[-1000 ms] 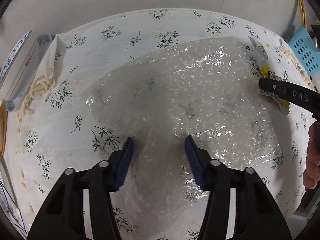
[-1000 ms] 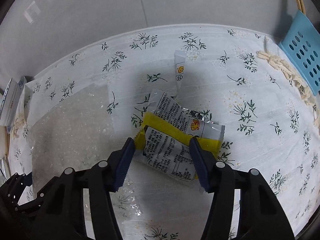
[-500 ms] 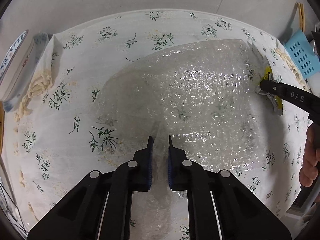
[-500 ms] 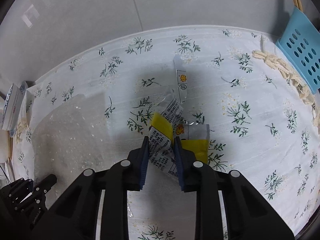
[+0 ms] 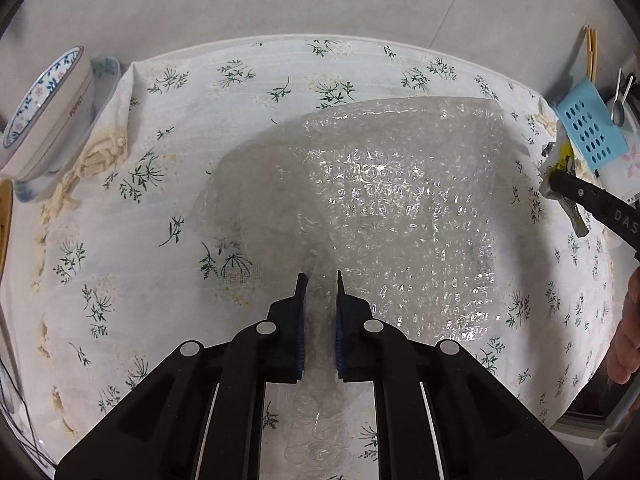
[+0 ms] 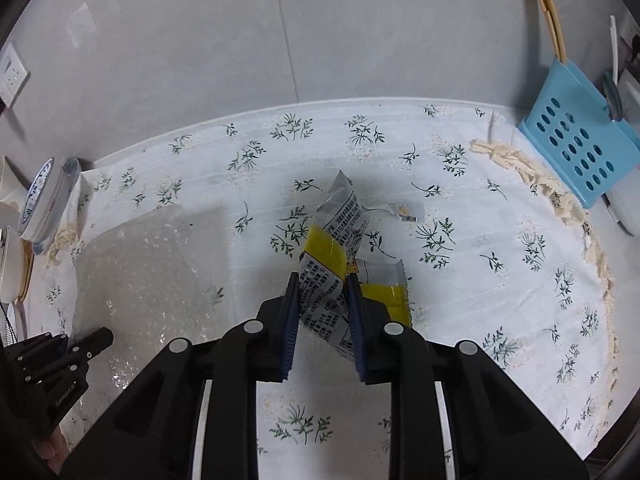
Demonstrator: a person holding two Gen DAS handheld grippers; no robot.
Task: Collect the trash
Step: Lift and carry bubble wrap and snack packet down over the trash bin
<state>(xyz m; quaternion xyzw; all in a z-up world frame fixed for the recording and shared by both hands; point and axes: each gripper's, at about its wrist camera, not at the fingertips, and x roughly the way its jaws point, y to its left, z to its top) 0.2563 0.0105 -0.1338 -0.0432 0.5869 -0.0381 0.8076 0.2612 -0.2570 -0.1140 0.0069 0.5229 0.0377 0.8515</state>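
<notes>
Gripping bubble wrap (image 5: 400,208) and wrapper (image 6: 332,276), 2 tools clamped.

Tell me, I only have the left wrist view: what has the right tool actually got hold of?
Observer: The right tool is shut on a yellow and silver snack wrapper, pinched near its printed end.
Operator: Is any other trash on the cloth near it?
Observer: Yes, a small torn wrapper piece lies on the floral tablecloth just beyond the held wrapper.
Operator: And what does my own side look like from over there?
Observer: The left tool is shut on the bubble wrap; from the right wrist view, the sheet's near edge rises toward that tool at the lower left.
</notes>
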